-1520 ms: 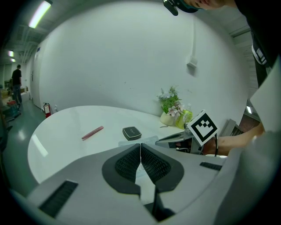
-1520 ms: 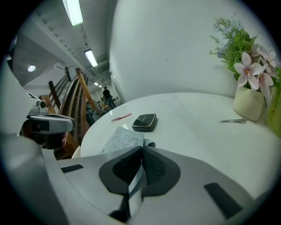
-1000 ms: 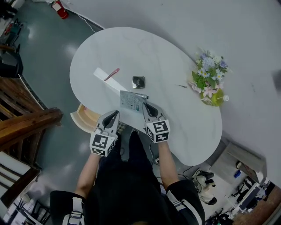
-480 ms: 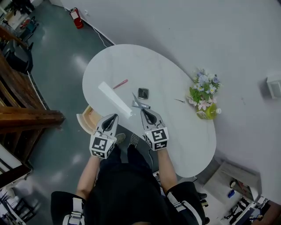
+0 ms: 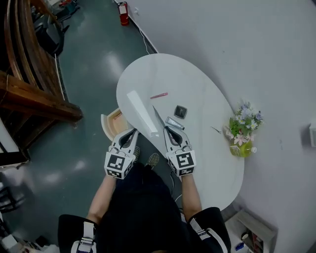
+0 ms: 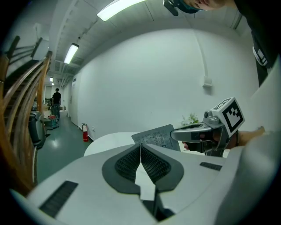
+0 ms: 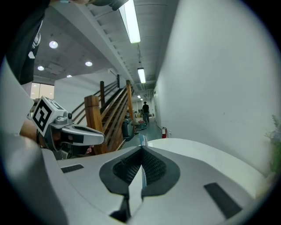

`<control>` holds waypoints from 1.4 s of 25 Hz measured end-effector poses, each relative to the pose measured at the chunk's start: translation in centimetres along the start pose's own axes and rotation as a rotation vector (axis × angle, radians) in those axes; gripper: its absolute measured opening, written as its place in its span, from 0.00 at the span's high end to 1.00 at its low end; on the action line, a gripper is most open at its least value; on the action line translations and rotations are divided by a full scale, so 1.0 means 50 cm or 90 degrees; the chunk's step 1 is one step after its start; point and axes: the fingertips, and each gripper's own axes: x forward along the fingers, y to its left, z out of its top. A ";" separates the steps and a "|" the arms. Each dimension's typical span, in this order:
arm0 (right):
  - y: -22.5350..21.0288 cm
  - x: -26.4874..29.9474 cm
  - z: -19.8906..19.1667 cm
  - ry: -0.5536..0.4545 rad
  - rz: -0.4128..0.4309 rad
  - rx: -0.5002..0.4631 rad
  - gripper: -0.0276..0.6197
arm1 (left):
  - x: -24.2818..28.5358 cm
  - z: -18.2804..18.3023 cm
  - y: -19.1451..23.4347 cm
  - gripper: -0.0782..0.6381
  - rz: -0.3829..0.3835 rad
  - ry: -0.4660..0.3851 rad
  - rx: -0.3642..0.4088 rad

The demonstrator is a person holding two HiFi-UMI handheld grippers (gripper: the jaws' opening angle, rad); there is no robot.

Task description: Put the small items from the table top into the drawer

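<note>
My right gripper is shut on a thin printed card, held above the white oval table and seen edge-on from above. In the left gripper view the card shows its printed face, sticking out of the right gripper. In the right gripper view the card's edge runs between the closed pads. My left gripper is shut on nothing, over the table's near edge beside the open wooden drawer. A pink pen, a dark square item, a grey tube and a white strip lie on the table.
A vase of flowers stands at the table's right end by the wall. A wooden staircase rises at the left, across the grey floor. A red fire extinguisher stands at the wall beyond the table.
Both grippers have risen. The card, flat on the table a second ago under the right gripper, now hangs in the air turned on edge. The head view has swung round.
</note>
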 end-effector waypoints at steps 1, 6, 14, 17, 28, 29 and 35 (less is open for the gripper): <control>0.015 0.009 0.003 0.000 0.014 -0.005 0.91 | -0.012 -0.005 0.012 0.86 0.014 -0.001 -0.005; 0.102 0.066 0.017 0.001 0.087 -0.027 0.91 | -0.075 -0.030 0.083 0.86 0.086 -0.002 -0.031; 0.234 0.157 0.024 0.016 0.175 -0.065 0.91 | -0.162 -0.067 0.183 0.86 0.166 -0.007 -0.063; 0.276 0.187 0.023 0.023 0.194 -0.068 0.91 | -0.190 -0.076 0.223 0.86 0.185 -0.009 -0.072; 0.379 0.316 -0.075 0.084 0.222 -0.064 0.91 | -0.220 -0.168 0.350 0.86 0.219 0.006 -0.100; 0.385 0.328 -0.087 0.091 0.221 -0.062 0.91 | -0.219 -0.176 0.360 0.86 0.218 0.008 -0.101; 0.403 0.395 -0.156 0.126 0.209 -0.049 0.91 | -0.211 -0.254 0.414 0.86 0.207 0.044 -0.123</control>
